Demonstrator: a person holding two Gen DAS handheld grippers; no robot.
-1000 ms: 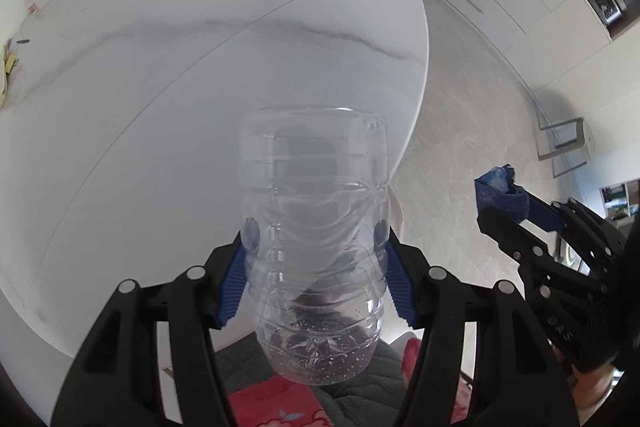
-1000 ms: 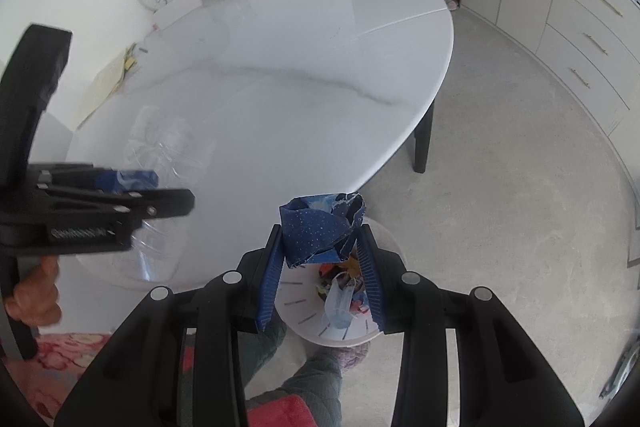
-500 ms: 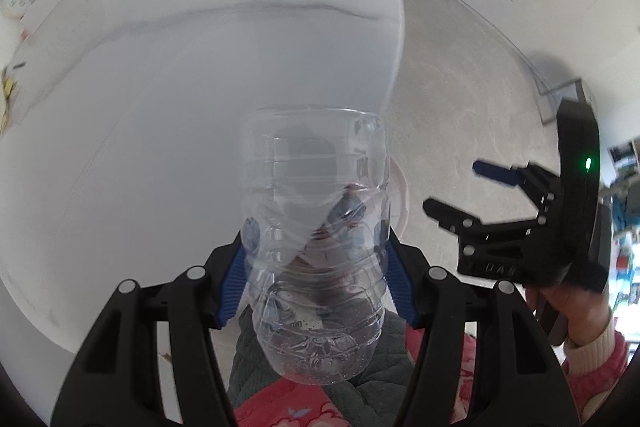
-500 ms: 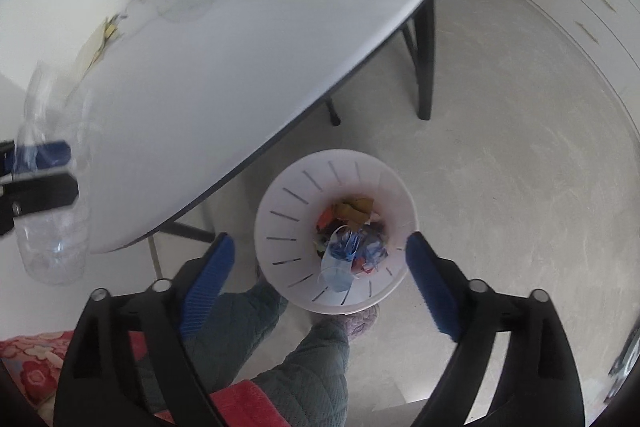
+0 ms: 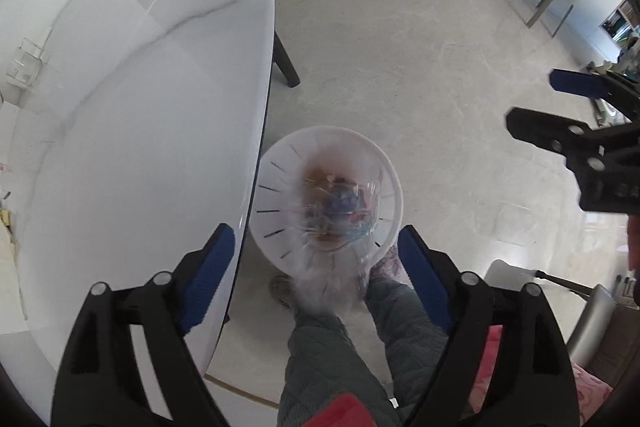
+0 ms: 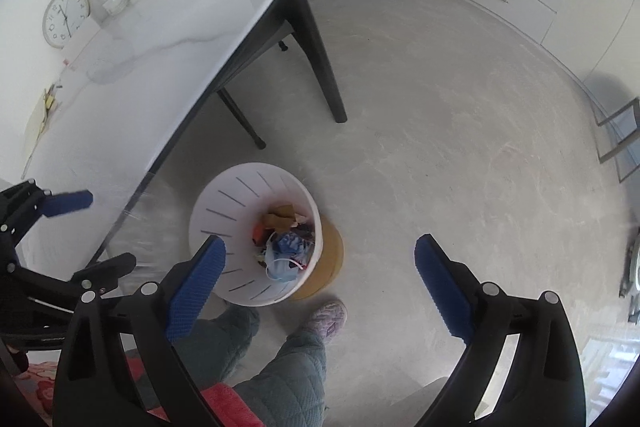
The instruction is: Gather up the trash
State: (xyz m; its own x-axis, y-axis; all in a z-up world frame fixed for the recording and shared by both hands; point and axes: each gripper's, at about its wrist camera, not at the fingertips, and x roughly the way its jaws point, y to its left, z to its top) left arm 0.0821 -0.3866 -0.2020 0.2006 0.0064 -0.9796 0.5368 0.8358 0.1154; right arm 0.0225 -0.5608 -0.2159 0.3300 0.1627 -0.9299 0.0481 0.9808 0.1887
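Jaws spread wide on my left gripper [image 5: 312, 267] and right gripper [image 6: 320, 283], neither holding anything. I see a blurred clear bottle [image 5: 340, 215] over the white bin [image 6: 208, 223] on the floor beside the table [image 5: 140, 107]; scraps lie inside.

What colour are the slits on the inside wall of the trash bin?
Dark grey slits on the white trash bin, clearest in the right wrist view.
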